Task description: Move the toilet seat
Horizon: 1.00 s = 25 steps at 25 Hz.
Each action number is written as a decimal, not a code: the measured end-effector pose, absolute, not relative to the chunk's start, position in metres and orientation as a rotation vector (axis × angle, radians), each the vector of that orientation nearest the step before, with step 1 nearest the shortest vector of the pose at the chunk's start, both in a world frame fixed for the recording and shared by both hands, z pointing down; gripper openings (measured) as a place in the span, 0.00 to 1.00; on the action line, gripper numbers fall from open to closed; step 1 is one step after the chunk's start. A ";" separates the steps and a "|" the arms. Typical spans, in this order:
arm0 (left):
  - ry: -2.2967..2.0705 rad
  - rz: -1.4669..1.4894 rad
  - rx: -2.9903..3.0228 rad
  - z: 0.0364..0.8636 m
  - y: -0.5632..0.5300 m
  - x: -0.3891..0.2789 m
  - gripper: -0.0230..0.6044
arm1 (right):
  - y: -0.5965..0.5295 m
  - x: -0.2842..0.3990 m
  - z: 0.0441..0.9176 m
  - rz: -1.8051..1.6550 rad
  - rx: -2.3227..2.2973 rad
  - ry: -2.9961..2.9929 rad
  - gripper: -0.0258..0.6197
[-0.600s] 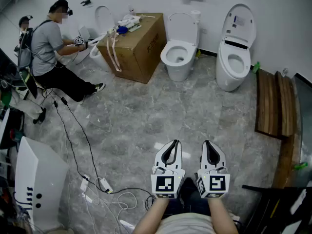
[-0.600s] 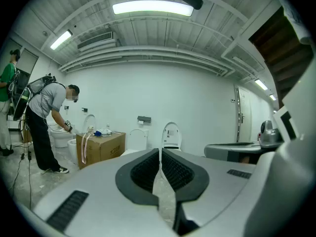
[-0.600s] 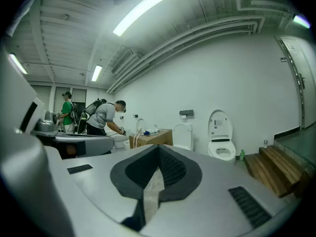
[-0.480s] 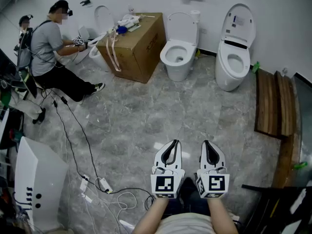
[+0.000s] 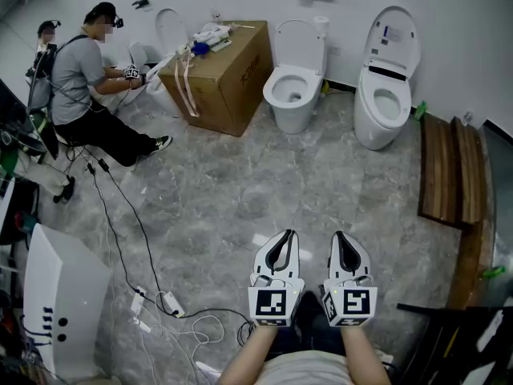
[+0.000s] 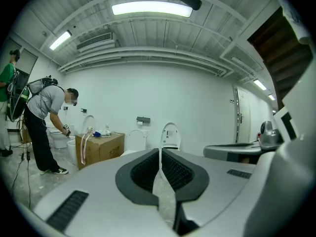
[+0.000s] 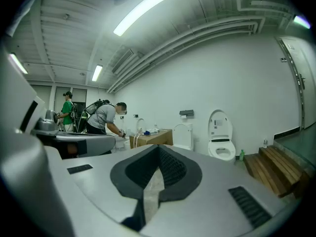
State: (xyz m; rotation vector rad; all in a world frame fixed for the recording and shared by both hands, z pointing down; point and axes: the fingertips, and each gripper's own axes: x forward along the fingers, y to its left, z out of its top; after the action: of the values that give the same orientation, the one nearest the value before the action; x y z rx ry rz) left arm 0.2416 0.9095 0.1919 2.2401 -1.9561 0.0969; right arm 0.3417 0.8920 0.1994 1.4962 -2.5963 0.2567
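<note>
Both claws are clenched on nothing: the left gripper (image 5: 284,241) and the right gripper (image 5: 341,241) hang side by side over the grey marbled floor (image 5: 240,191), well to the near side of the big brown cardboard box (image 5: 228,74), so I'd call this the very start of the approach. The white toilet seat (image 5: 274,85) lies flat on the round white toilet (image 5: 293,112) just right of that box, lid up, though a taller white oval toilet (image 5: 377,127) stands further right and I can't tell which is meant. Next, I reckon, comes a walk to the box's right side, then the jaws must part to take the rim.
</note>
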 end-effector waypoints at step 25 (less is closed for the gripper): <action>-2.030 0.117 2.163 0.197 0.869 0.266 0.09 | 0.844 0.367 0.204 0.258 1.400 -2.653 0.06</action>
State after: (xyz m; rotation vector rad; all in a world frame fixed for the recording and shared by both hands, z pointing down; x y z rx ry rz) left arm 0.2657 0.8690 0.1974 2.1635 -2.0302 0.1173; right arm 0.3673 0.8442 0.2042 1.3999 -2.6534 0.2583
